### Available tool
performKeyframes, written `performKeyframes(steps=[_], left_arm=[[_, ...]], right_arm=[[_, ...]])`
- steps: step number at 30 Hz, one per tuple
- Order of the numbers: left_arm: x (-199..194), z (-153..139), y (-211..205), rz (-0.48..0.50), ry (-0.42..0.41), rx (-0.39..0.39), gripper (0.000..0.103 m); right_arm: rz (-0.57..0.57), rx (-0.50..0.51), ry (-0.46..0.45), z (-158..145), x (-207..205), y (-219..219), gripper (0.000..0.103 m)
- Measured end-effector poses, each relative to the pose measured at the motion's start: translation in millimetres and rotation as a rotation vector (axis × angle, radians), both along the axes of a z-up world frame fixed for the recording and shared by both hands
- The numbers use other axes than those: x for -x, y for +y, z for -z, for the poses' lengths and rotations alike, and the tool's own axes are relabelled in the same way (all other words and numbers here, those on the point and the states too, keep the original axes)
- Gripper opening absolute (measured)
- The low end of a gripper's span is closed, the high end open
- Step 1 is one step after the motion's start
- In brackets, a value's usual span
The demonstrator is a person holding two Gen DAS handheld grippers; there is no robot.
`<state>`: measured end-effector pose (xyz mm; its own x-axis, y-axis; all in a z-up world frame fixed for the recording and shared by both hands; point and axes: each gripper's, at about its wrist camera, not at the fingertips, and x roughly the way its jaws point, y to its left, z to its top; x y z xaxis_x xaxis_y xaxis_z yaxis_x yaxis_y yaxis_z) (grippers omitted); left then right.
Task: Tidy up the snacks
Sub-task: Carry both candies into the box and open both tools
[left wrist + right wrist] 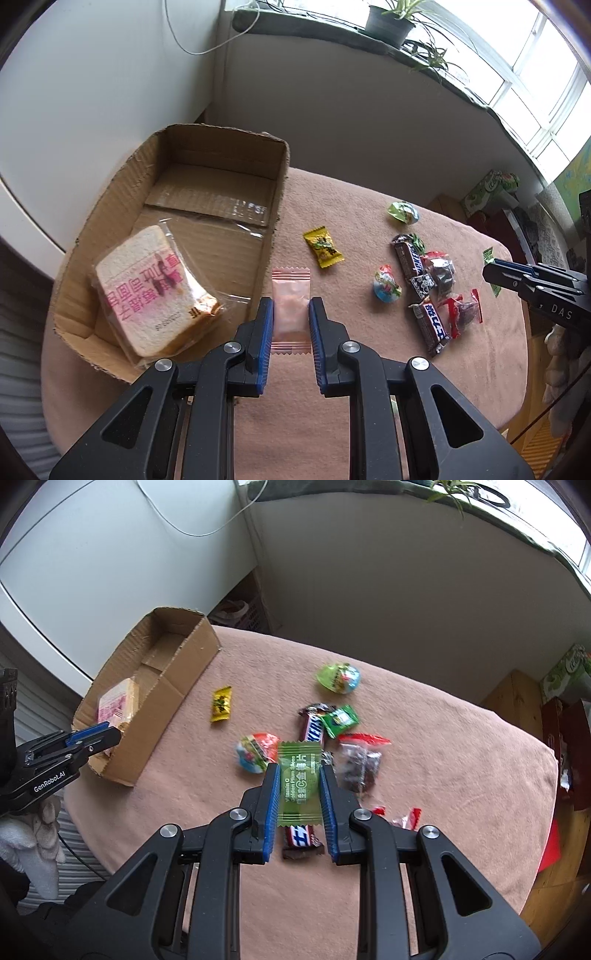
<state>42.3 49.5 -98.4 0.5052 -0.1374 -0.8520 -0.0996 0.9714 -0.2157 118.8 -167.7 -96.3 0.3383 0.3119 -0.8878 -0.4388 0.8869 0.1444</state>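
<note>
Hovering beside the box [218, 147] rim, left tongs [291, 314] pinch pink sachet [290, 306].

Bread pack [155, 291] in box [207, 147]

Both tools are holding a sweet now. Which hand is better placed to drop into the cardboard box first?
Left. Its tool, shut on the pink sachet, hangs right beside the cardboard box's near wall. The right tool, shut on the green plum-slice sachet, is over the snack pile, farther from the box.
</note>
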Motion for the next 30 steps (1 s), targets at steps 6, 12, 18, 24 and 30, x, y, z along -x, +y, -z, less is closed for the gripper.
performKeyframes(steps=[6, 12, 18, 24, 30], left_arm=[[7, -3, 39, -0.088, -0.008, -0.003, 0.018], [14, -1, 70, -0.156, -0.002, -0.010, 0.018], [22, 3, 89, -0.200, 0.009, -0.025, 0.018], [28, 8, 103, -0.227, 0.021, -0.034, 0.018], [28, 10, 111, -0.237, 0.024, -0.039, 0.018]], right_arm=[[-0.090, -0.024, -0.007, -7, -7, 51, 0.022], [-0.194, -0.026, -0.012, -7, -11, 107, 0.022], [-0.281, -0.010, -0.003, 1, -10, 155, 0.022], [-0.327, 0.013, 0.001, 10, -8, 189, 0.022], [-0.349, 0.036, 0.008, 20, -8, 208, 0.022]])
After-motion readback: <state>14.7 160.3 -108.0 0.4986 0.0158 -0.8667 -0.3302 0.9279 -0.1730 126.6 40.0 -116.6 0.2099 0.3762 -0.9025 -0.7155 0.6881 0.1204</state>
